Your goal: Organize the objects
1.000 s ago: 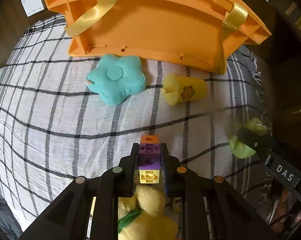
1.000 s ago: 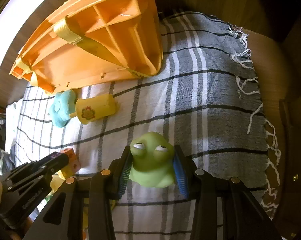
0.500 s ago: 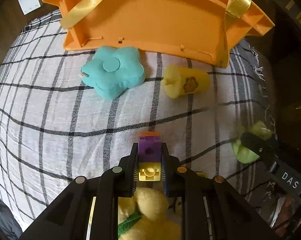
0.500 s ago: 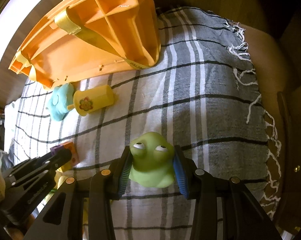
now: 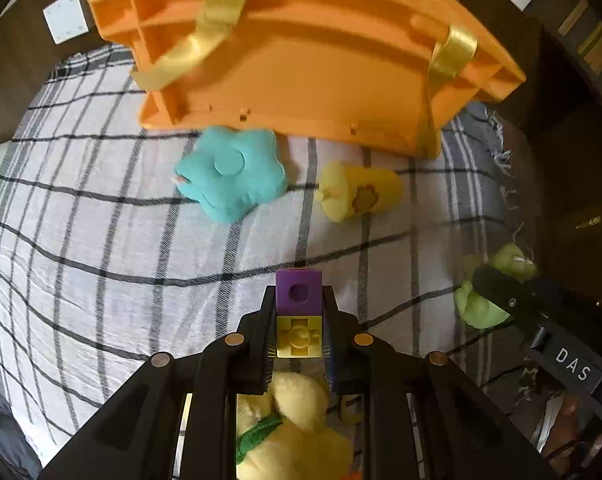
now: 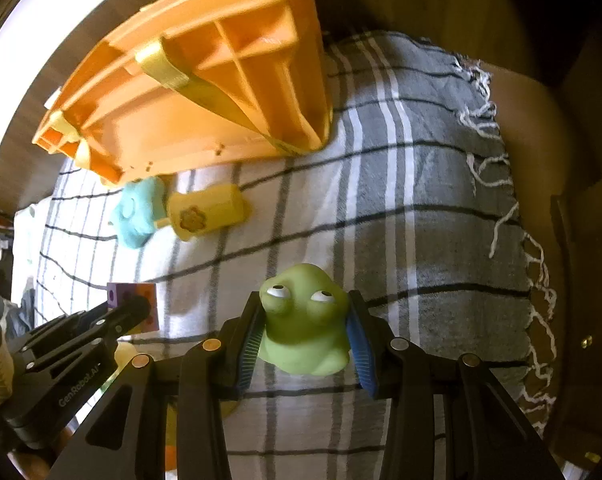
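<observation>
My left gripper (image 5: 299,312) is shut on a stack of toy blocks (image 5: 299,298), purple over yellow, held above the checked cloth. It also shows in the right wrist view (image 6: 131,304). My right gripper (image 6: 305,320) is shut on a green frog toy (image 6: 305,324), held above the cloth; it shows at the right of the left wrist view (image 5: 481,300). An orange basket (image 5: 301,64) with yellow straps lies on its side at the far edge. A teal flower cushion (image 5: 231,172) and a yellow popsicle toy (image 5: 361,196) lie in front of it.
A yellow plush toy (image 5: 297,432) lies under my left gripper. The checked cloth (image 6: 401,220) has a fringed edge on the right, with dark wooden furniture (image 6: 581,260) beyond. A white card (image 5: 67,22) lies at the far left.
Both grippers have lifted and moved toward the basket with their toys. The block stack has tilted so its orange end is hidden in the left wrist view.
</observation>
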`<state>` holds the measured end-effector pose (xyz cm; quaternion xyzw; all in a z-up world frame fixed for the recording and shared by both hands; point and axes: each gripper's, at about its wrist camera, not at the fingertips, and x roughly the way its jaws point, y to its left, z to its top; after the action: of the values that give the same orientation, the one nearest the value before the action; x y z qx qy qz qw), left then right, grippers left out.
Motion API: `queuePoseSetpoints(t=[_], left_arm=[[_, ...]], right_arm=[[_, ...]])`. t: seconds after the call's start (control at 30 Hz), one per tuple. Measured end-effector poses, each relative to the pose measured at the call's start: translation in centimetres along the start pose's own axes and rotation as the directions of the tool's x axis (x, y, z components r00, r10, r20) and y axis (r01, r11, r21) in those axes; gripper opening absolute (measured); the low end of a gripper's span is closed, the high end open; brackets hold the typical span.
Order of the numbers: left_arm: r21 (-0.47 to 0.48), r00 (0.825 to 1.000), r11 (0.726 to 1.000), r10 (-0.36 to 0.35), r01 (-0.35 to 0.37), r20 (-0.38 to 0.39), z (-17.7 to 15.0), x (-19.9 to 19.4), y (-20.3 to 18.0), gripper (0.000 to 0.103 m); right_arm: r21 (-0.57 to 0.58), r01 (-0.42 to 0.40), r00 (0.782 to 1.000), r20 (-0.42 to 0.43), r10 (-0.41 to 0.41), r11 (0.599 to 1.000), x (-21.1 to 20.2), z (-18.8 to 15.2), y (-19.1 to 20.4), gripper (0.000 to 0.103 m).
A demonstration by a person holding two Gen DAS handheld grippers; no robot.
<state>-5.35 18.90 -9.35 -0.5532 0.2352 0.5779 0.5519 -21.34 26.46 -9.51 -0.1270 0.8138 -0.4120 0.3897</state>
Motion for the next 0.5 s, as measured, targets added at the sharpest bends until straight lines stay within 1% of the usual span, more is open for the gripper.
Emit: queuePoseSetpoints(t=[0.07,0.2,0.23,0.5], left_arm=[[-0.002,1.000,1.000,-0.003,0.003,0.015,0.1,-0.8,0.2,0.020],[-0.002,0.999,1.000,-0.009,0.009,0.046,0.6,-2.2,0.3,0.020],[-0.002,0.999,1.000,-0.010,0.011,0.053,0.7,-2.6,0.4,0.020],[0.008,0.994,1.000,-0.022,0.021,0.104,1.6,-5.1,0.8,0.020]], right_arm=[[-0.048,0.023,0.999,0.030,-0.021,0.999,-0.5,0.2,0.4,0.041],[-0.086,0.026,0.998,0.062,-0.021,0.996,-1.7,0.5,1.4,0.041],[-0.109,0.040,0.997,0.075,-0.032,0.993,-1.8,0.5,1.6,0.041],[-0.183,0.073,0.989,0.140,-0.047,0.980,-3.7,0.8,3.2,0.041]])
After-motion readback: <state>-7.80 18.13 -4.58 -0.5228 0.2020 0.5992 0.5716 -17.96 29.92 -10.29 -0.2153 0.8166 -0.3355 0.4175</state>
